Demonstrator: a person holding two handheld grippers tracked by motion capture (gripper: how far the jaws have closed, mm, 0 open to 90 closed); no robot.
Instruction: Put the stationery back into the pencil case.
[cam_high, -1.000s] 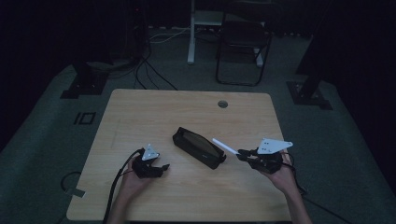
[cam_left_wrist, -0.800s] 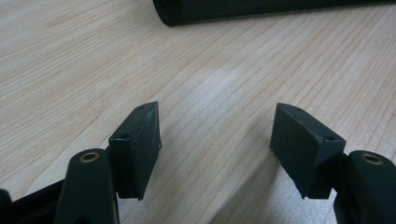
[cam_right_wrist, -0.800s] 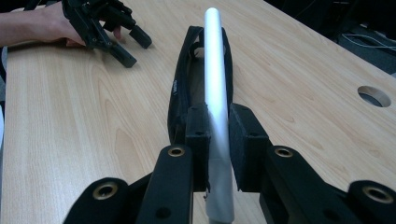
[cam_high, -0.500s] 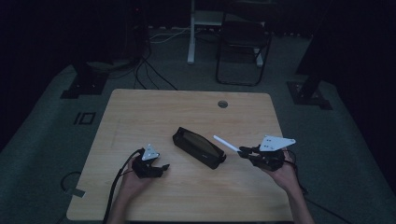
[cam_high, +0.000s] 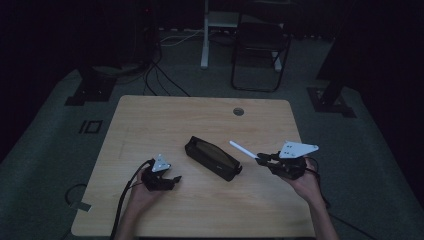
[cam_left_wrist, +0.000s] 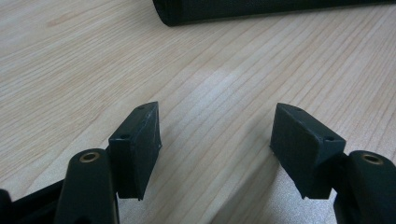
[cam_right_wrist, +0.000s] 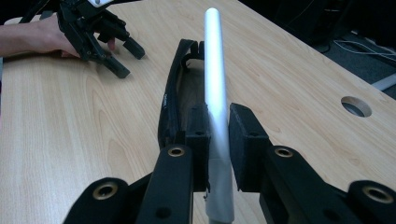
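The right gripper (cam_high: 261, 159) is clamped on a white pen (cam_high: 243, 150), gripping it near its back end so that most of the pen sticks out ahead of the jaws, toward the black pencil case (cam_high: 213, 158). In the right gripper view the pen (cam_right_wrist: 215, 93) runs almost in line with the case (cam_right_wrist: 180, 100), whose open slot lies just below and a little to the left of the pen's tip. The case lies between the two hands, its near end closer to the right gripper than to the left. The left gripper (cam_high: 172, 181) rests on the table (cam_high: 150, 115) with its jaws standing apart and empty, the case well ahead of its fingertips (cam_left_wrist: 140, 140). The likely next move is a short push of the pen forward and down along the case's length.
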